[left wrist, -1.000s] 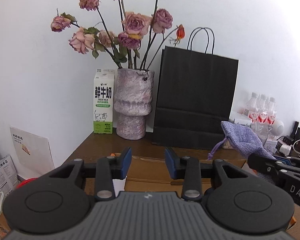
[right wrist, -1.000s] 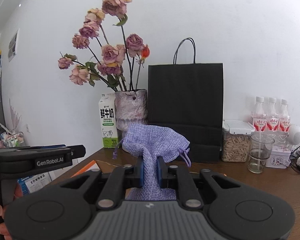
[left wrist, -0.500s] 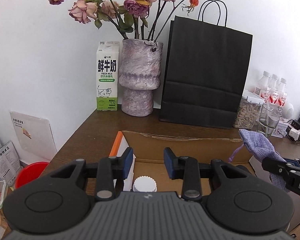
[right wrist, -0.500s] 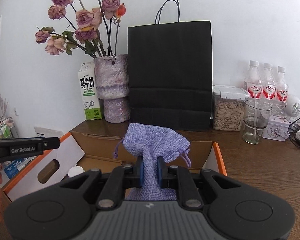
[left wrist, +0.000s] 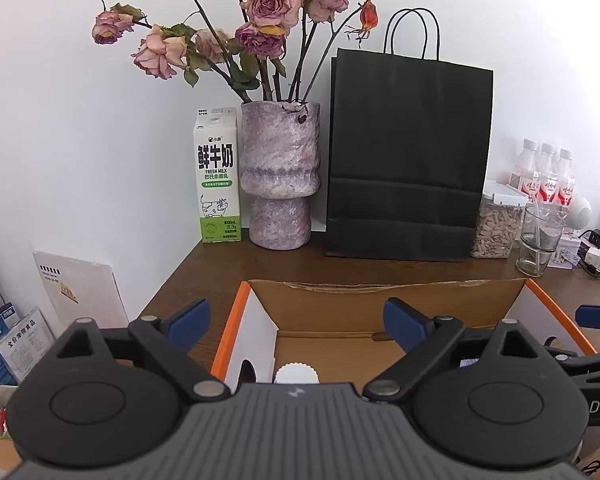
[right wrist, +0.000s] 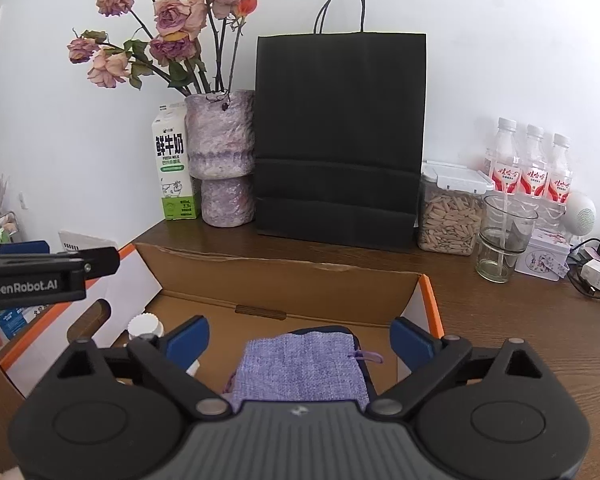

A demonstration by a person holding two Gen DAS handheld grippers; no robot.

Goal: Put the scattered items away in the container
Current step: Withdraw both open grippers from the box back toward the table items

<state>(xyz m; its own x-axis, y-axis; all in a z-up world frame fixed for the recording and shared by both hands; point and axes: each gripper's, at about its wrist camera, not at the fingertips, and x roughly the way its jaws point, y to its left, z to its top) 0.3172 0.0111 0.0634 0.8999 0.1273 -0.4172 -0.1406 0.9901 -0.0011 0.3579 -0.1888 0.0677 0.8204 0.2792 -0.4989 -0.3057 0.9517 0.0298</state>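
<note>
An open cardboard box with orange edges sits on the brown table. A purple woven pouch lies flat on the box floor, on top of something dark. My right gripper hovers over it with its jaws opening wide, and the pads do not touch the pouch. A white ribbed bottle cap stands in the left part of the box. My left gripper is above that cap, its jaws opening, with nothing between them. The right wrist view shows the left gripper's side over the box's left wall.
Along the wall stand a milk carton, a stone vase of dried roses and a black paper bag. To the right are a seed jar, a glass, three water bottles, a tin and a plug.
The right jaws went from shut on the hanging pouch to wide apart, and the pouch now lies in the box. The left jaws also spread wide. Both views dipped toward the box.
</note>
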